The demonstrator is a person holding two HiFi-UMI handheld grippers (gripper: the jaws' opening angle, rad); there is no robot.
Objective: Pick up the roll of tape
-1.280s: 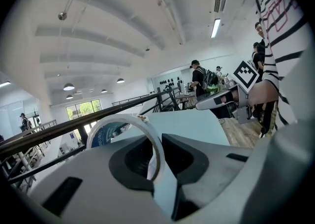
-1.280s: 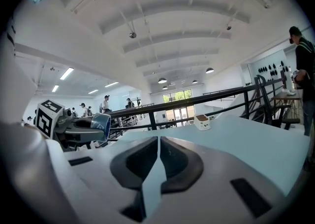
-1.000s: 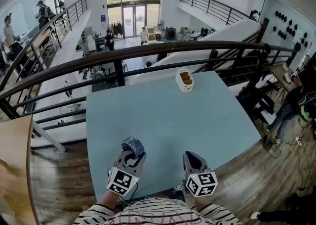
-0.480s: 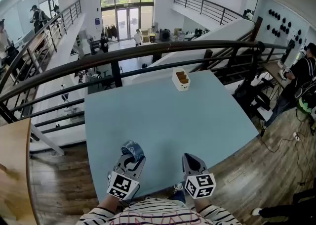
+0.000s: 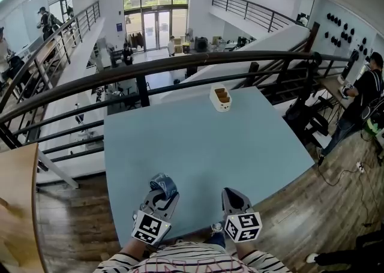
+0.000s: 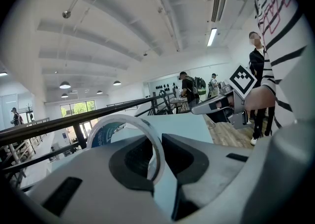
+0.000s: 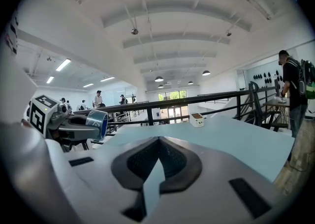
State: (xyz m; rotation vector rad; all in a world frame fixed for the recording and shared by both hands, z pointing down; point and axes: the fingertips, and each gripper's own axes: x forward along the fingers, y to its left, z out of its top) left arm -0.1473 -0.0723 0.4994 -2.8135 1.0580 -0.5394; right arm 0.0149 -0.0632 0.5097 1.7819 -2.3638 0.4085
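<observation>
The roll of tape (image 5: 163,183), clear with a blue core, is off the light blue table (image 5: 240,146), held at the near edge by my left gripper (image 5: 161,190). In the left gripper view the roll (image 6: 123,132) stands on edge as a ring, and the left gripper (image 6: 153,155) is shut on its rim. The right gripper view shows the roll (image 7: 98,123) at the left, clear of the tabletop. My right gripper (image 5: 230,195) hovers beside it at the near edge, shut with nothing in it (image 7: 158,143).
A small white box (image 5: 221,98) with brown contents stands at the table's far edge, also seen as the white box (image 7: 197,119). A dark metal railing (image 5: 180,65) runs behind the table over a drop to a lower floor. A person (image 5: 363,95) stands at the right.
The left gripper with the tape has drawn slightly back toward me. The right gripper has stayed in place. The head view shifted a little.
</observation>
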